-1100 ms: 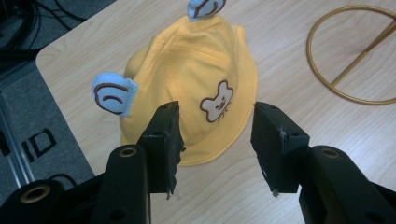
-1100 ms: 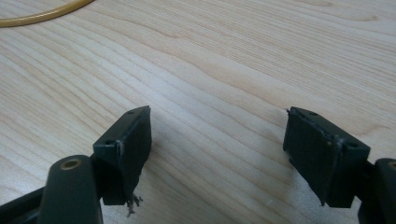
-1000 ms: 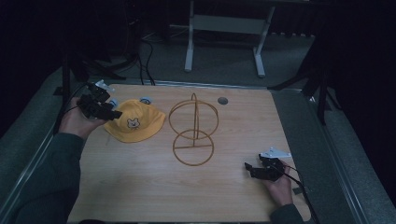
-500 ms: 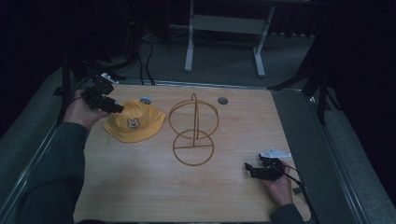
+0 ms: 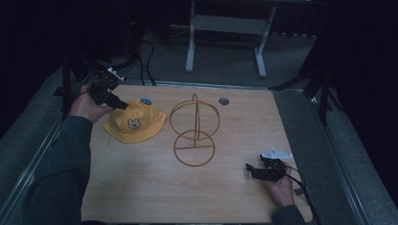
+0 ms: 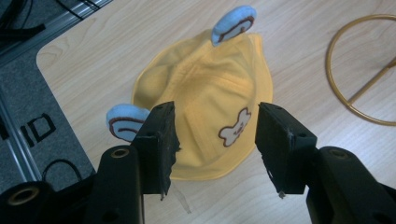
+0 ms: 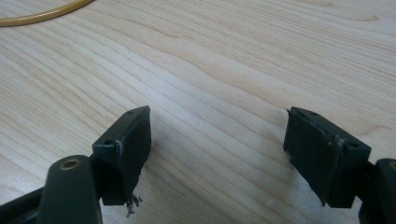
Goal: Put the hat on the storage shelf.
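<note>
A yellow child's hat (image 5: 134,123) with a bear patch and blue ears lies crown-up on the left of the wooden table (image 5: 141,187). My left gripper (image 5: 123,106) hovers at the hat's far left edge. In the left gripper view the hat (image 6: 210,88) lies below and beyond the left gripper (image 6: 215,116); the jaws have just been opening and nothing is pressed between them. A gold wire stand (image 5: 195,129) rises at mid-table. My right gripper (image 5: 248,168) rests near the front right corner; in its own view the right gripper (image 7: 217,116) stands open over bare wood.
A grey round plug (image 5: 224,101) sits in the tabletop behind the stand. Beyond the table stands a metal frame (image 5: 225,23), and cables (image 5: 141,61) trail on the floor at far left. An aluminium rail (image 5: 28,173) edges the table's left side.
My left hand has drawn slightly back toward the table's far left corner, and the gripper's tip now points at the hat's back edge. The right hand has not moved.
</note>
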{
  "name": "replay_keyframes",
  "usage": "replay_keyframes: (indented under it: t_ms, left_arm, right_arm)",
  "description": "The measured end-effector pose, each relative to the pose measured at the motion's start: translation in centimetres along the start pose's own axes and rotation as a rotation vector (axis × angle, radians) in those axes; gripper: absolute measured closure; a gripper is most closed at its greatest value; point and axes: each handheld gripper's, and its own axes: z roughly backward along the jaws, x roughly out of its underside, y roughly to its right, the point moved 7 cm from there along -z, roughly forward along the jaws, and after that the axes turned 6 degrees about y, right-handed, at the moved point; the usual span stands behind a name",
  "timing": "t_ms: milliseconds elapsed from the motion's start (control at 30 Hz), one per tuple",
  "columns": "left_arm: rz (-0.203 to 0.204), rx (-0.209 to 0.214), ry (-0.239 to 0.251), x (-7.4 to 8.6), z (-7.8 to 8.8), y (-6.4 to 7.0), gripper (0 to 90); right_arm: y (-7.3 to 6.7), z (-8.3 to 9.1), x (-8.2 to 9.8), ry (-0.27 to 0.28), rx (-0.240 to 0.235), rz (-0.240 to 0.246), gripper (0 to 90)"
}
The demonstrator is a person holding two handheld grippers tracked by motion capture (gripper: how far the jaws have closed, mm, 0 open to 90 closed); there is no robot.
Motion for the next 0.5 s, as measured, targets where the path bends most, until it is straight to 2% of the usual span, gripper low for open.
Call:
replay_keyframes:
  t_ms: [200, 500]
  left_arm:
    - [-0.005, 0.009, 0.003, -0.5, -0.5, 0.1, 41.5]
    - [0.008, 0.027, -0.015, -1.2, -1.2, -0.4, 39.5]
  right_arm:
    - [0.0, 0.0, 0.0, 0.0, -0.001, 0.0, 23.2]
    - [0.0, 0.0, 0.0, 0.0, -0.001, 0.0, 23.2]
